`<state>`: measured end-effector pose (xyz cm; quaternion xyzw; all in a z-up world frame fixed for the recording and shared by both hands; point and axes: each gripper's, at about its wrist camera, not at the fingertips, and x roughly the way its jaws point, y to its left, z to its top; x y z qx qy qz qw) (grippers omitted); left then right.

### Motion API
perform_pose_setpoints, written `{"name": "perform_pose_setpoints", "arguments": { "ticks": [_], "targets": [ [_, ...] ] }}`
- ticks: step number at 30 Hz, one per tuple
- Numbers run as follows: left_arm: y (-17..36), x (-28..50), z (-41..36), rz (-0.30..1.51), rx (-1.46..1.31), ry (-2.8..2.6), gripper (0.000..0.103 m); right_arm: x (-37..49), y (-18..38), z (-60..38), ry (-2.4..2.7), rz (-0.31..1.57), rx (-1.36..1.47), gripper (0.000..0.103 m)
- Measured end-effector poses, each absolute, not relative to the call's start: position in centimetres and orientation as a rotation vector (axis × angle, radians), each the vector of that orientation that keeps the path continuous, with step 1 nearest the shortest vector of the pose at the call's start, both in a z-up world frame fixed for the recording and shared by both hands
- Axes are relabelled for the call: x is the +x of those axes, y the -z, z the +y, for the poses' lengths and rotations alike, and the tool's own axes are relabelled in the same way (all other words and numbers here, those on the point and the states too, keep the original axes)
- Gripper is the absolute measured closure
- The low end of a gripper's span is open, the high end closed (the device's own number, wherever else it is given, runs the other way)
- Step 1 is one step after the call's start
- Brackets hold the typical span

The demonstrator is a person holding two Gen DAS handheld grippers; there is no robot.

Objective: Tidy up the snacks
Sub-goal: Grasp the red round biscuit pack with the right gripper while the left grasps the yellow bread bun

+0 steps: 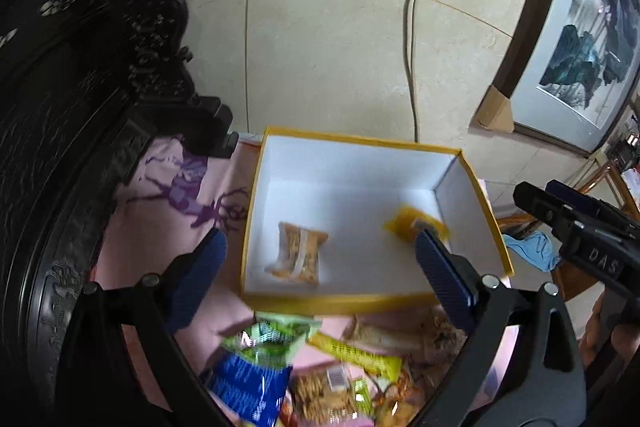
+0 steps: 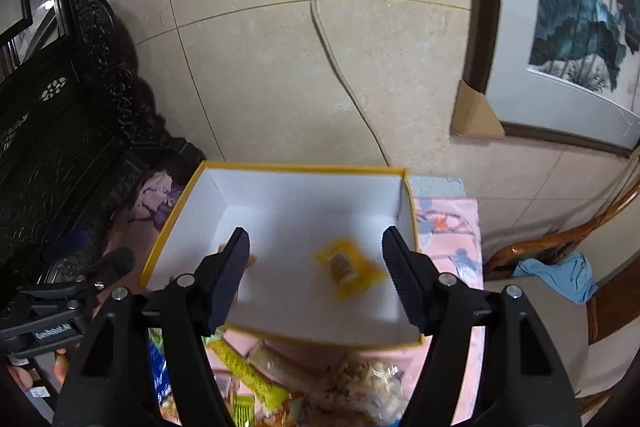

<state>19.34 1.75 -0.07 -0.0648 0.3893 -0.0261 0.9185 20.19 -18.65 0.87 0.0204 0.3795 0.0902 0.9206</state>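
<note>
1. The small yellow foil snack packet [image 2: 347, 269] lies loose on the floor of the shallow yellow-rimmed cardboard box with white lining [image 2: 304, 169], toward the box's right wall. It is blurred, so I judge it has only just been let go. Its long axis runs diagonally, one end toward the box's far left corner and the other toward its near right corner; the barcode panel faces up.
2. The orange-brown clear-wrapped snack packet [image 1: 298, 254] lies flat near the box's left wall and front edge. Its long axis runs roughly from the front wall to the back wall, sealed ends at front and back.
3. My right gripper [image 2: 316, 263] hangs over the box with its jaws parted and nothing between them; the yellow packet sits below the gap.
4. My left gripper [image 1: 320, 267] is spread wide and holds nothing, straddling the box's left wall and its interior.
5. The box stands open-topped on the pink patterned cloth [image 1: 160, 227] so that packets drop straight in.
6. The pile of unsorted snack packets [image 1: 312, 375] lies on the cloth just outside the box's front edge, within reach for the next pick.
</note>
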Motion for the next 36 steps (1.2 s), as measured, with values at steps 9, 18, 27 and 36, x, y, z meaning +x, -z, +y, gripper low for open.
{"name": "perform_pose_setpoints", "arguments": {
  "ticks": [9, 18, 27, 36],
  "targets": [
    [5.0, 9.2, 2.4, 0.899, -0.046, 0.076, 0.006, 8.2, 9.4, -21.7, -0.195, 1.085, 0.106, 0.034],
    [10.8, 4.1, 4.4, 1.061, -0.019, 0.05, 0.006, -2.2, 18.2, -22.0, -0.188, 1.323, 0.058, 0.034],
    [10.6, 2.6, 5.3, 1.068, 0.009, 0.016, 0.006, -3.3, 20.8, -20.4, -0.198, 1.291, -0.021, 0.035],
    [11.1, 1.1, 7.8, 1.1, 0.001, -0.042, 0.006, -3.8, 21.4, -19.3, -0.177, 1.237, -0.059, 0.058]
  ]
}}
